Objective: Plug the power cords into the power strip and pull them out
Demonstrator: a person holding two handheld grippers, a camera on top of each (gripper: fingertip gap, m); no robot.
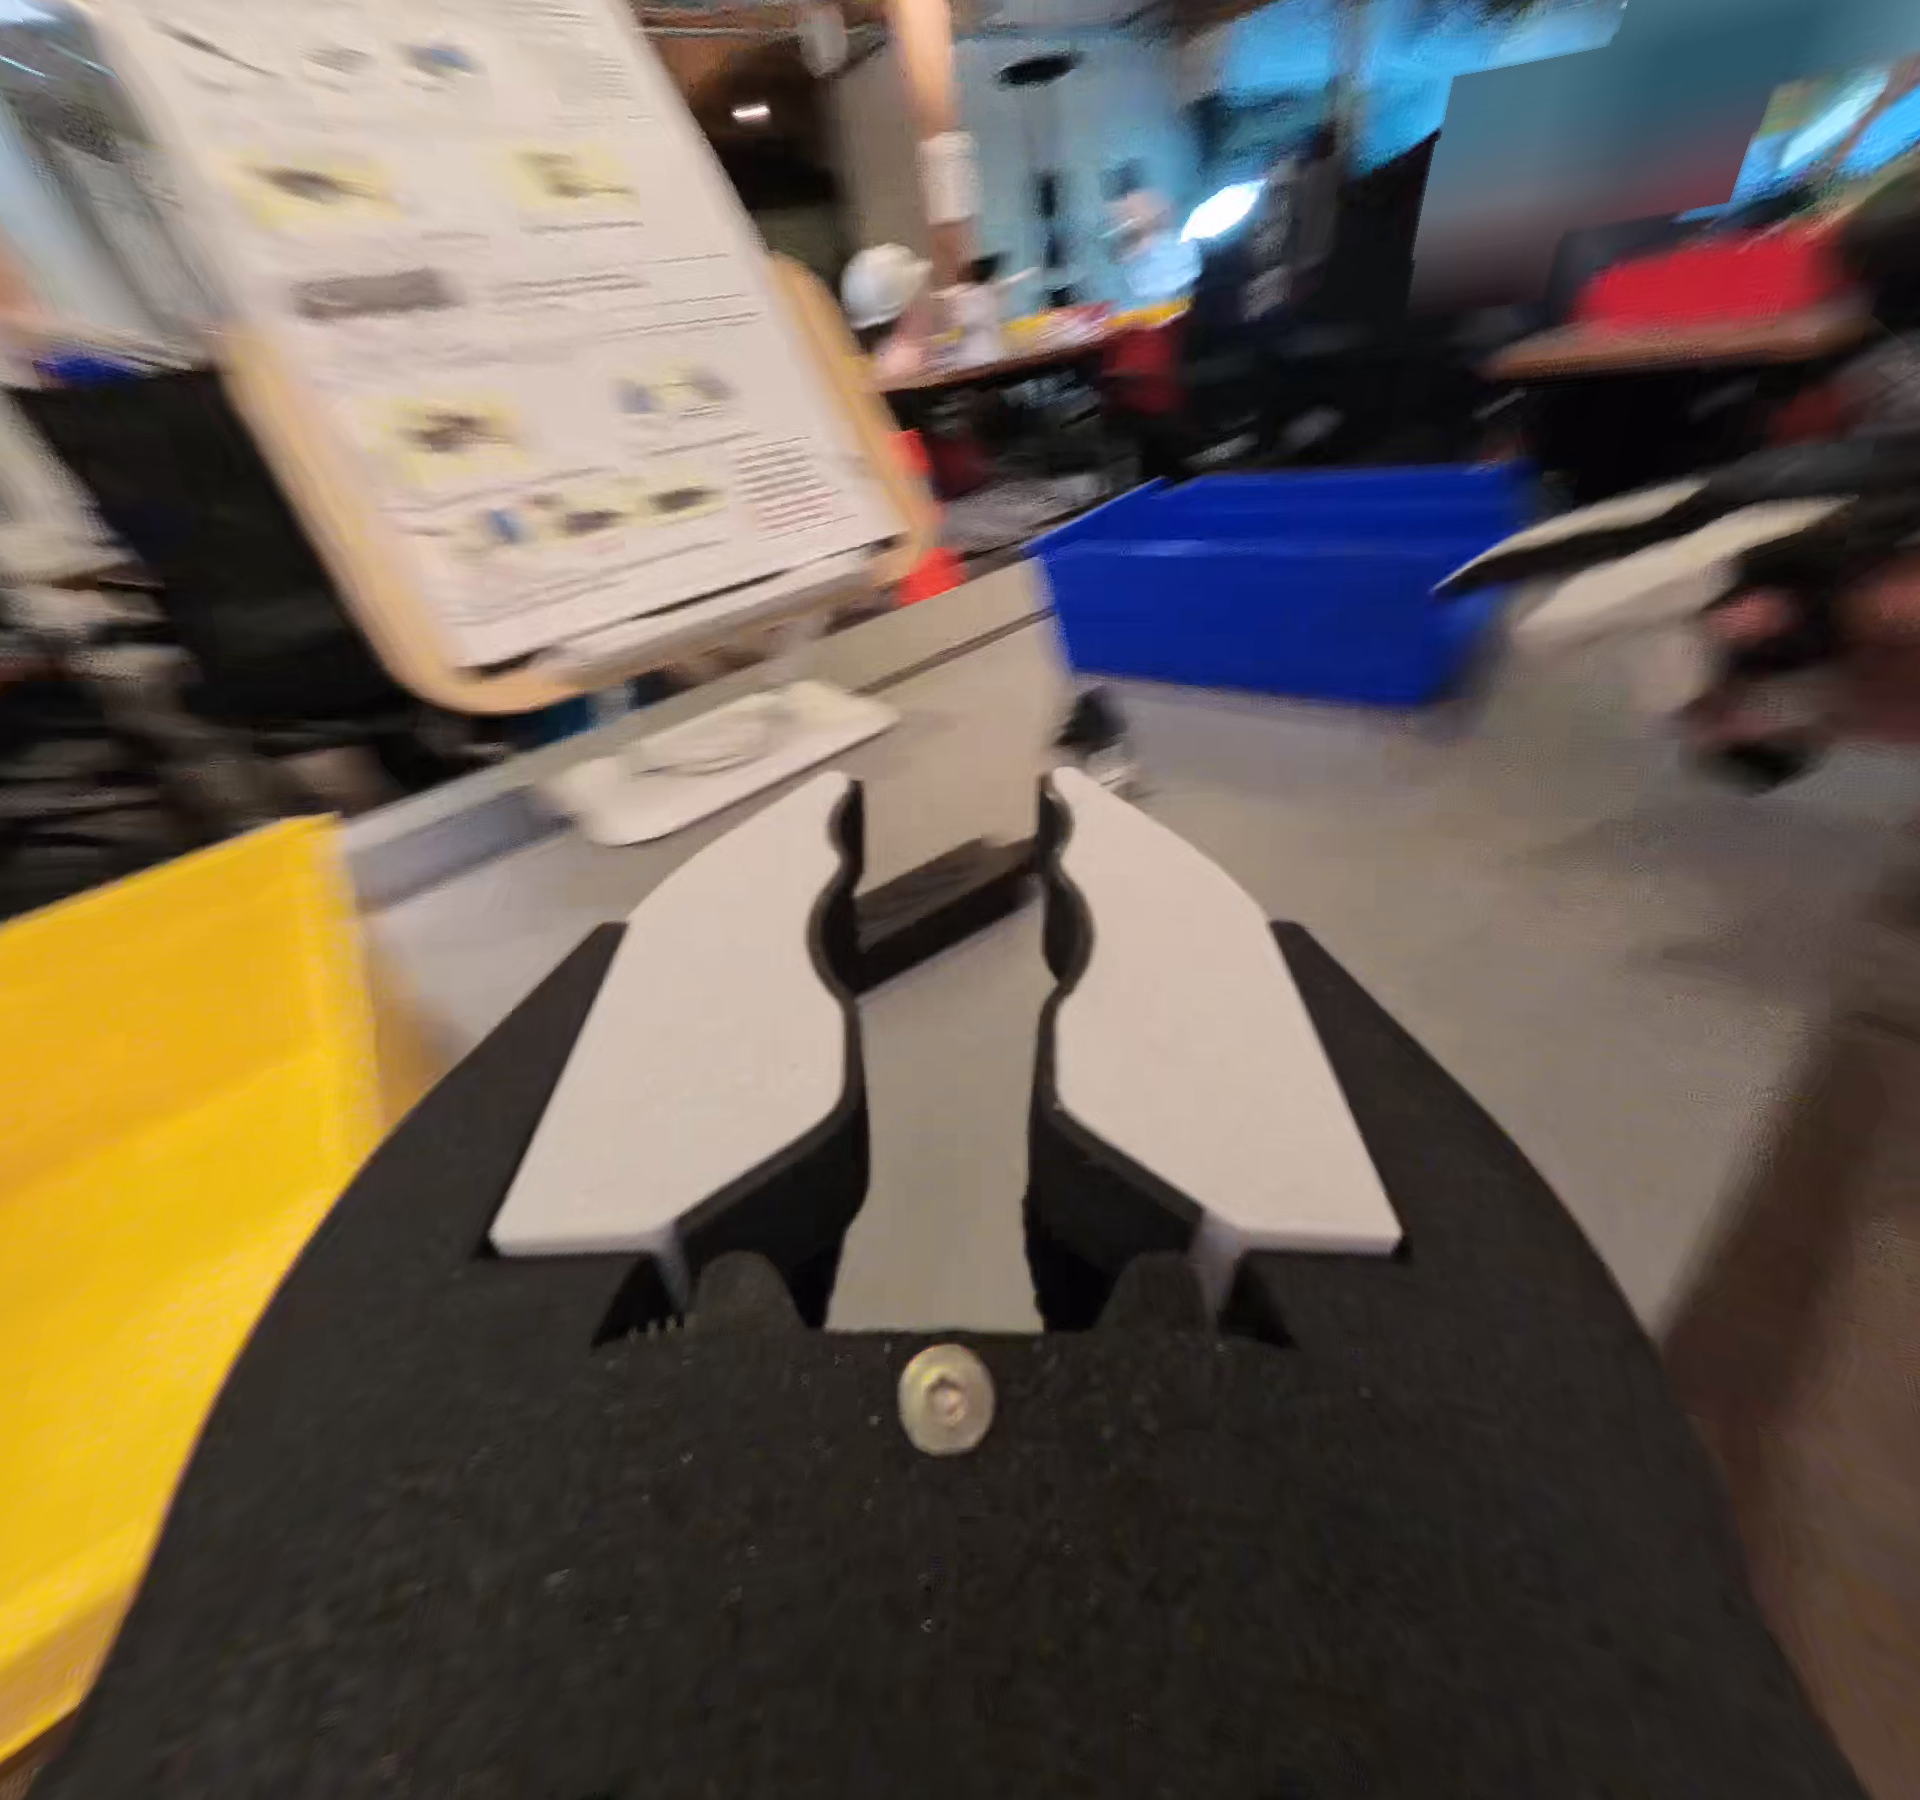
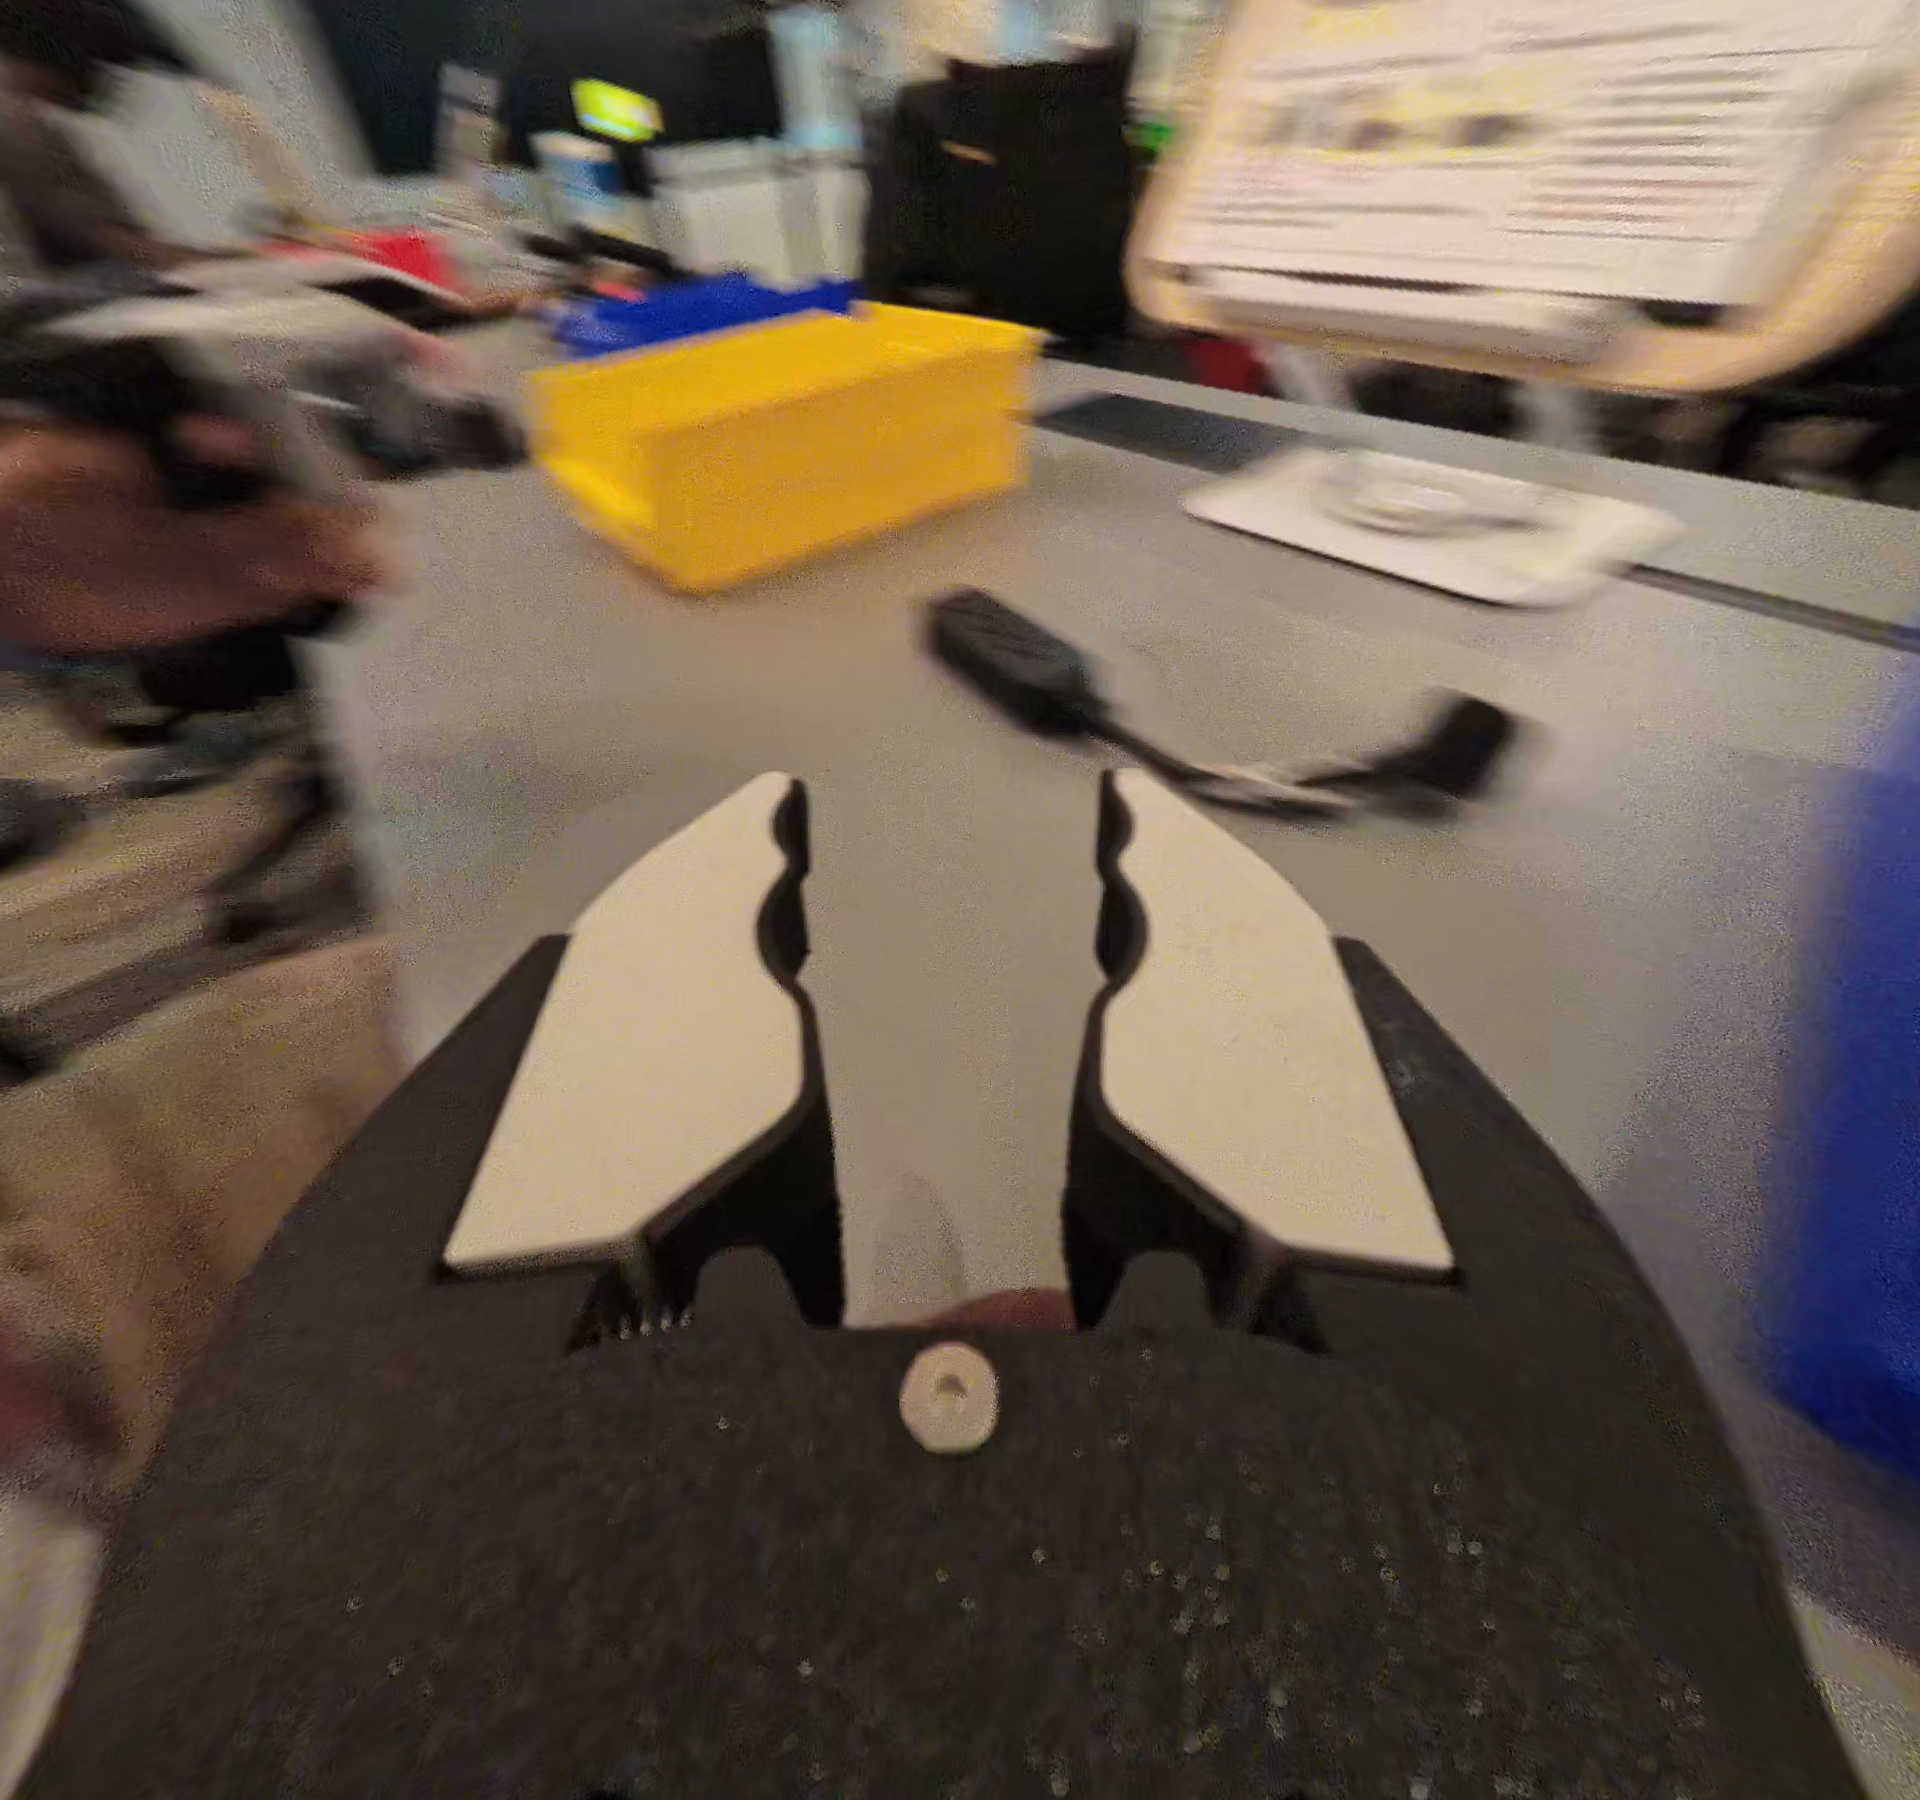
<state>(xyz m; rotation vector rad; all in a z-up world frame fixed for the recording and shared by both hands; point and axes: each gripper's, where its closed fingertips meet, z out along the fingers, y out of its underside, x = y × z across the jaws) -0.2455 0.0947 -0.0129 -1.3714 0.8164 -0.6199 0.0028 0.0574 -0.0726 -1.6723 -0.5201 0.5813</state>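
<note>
My left gripper (image 1: pixel 951 794) stands over the grey table (image 1: pixel 1351 867), its fingers narrowly apart and closed on a black ribbed block (image 1: pixel 940 909). Blur hides whether the block is a plug or the power strip. In the right wrist view, a black power cord lies on the table with a large plug (image 2: pixel 1008 654) and a smaller end (image 2: pixel 1455 742). My right gripper (image 2: pixel 951 794) is open and empty, a little short and left of that cord. The left gripper also shows blurred at the far left of the right wrist view (image 2: pixel 260 327).
A yellow bin (image 2: pixel 790 441) stands mid-table and a blue bin (image 1: pixel 1268 587) to the right. A tilted document stand (image 1: pixel 499 296) and a white pad (image 1: pixel 727 753) sit at the table's far edge. A hand holds the other gripper (image 1: pixel 1621 545).
</note>
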